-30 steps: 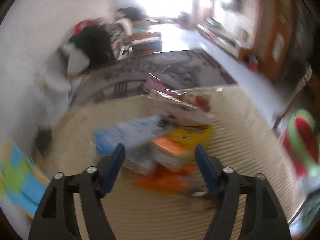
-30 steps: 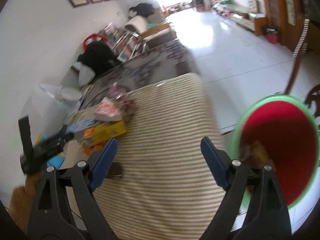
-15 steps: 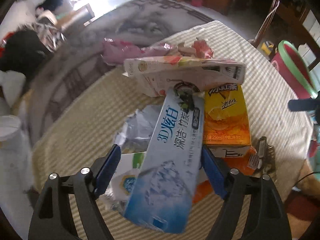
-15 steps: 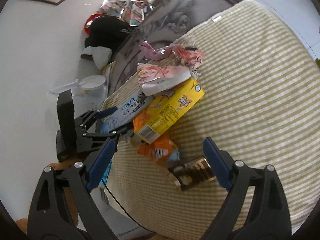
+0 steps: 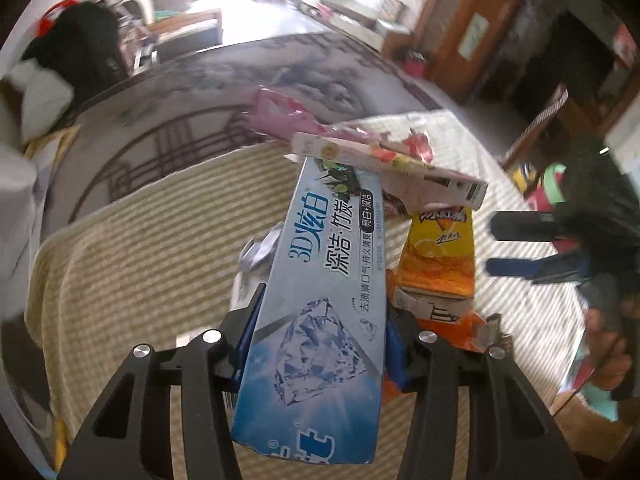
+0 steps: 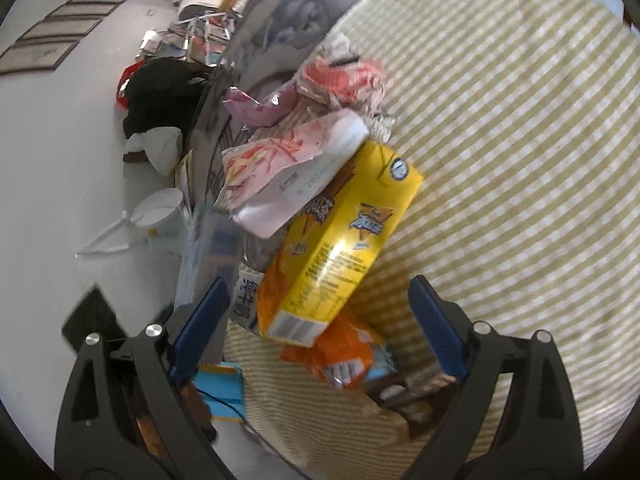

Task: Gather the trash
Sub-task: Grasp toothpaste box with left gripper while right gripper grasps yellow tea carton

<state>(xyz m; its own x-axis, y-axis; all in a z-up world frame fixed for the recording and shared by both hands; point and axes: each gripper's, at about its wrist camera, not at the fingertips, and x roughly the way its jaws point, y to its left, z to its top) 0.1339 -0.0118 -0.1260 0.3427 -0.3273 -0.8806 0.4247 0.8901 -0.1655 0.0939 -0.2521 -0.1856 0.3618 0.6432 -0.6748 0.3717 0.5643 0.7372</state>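
Our left gripper (image 5: 320, 340) has just closed onto the blue toothpaste box (image 5: 320, 320) atop the trash pile on the striped bench (image 5: 140, 248); our right gripper (image 6: 320, 328) gapes over the yellow carton (image 6: 340, 248).

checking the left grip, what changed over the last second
The left gripper came down over the trash pile and its jaws have just been closing onto the blue toothpaste box, now clamped between them. The right gripper swung from the bin to the pile and stands open. The yellow drink carton stayed put.
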